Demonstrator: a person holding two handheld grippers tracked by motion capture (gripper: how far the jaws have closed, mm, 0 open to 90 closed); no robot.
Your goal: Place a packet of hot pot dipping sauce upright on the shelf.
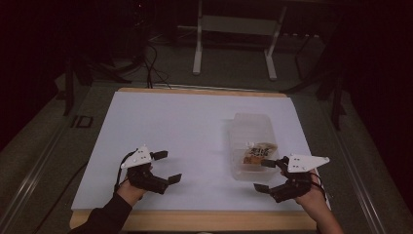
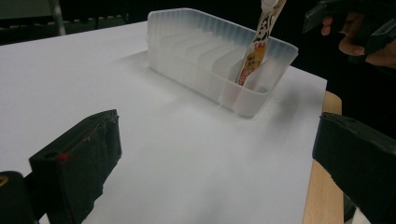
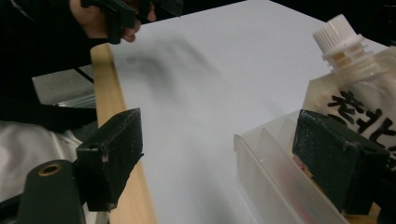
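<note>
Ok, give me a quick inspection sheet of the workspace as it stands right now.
Surface: white sheet on a wooden table.
Job's things: clear slotted bin at right; spouted pouch upright in its near end.
Clutter: nothing seen.
Grippers: left gripper open over bare sheet; right gripper open beside the bin's near end, holding nothing.
Cables: black cable at the left gripper; more on the floor.
Surroundings: dark room, white stand legs behind.

The room is dark. Only the white sheet (image 1: 195, 131) looks bright. A blurry grey shadow lies on it in the right gripper view. Close-up jaws look fuzzy.
</note>
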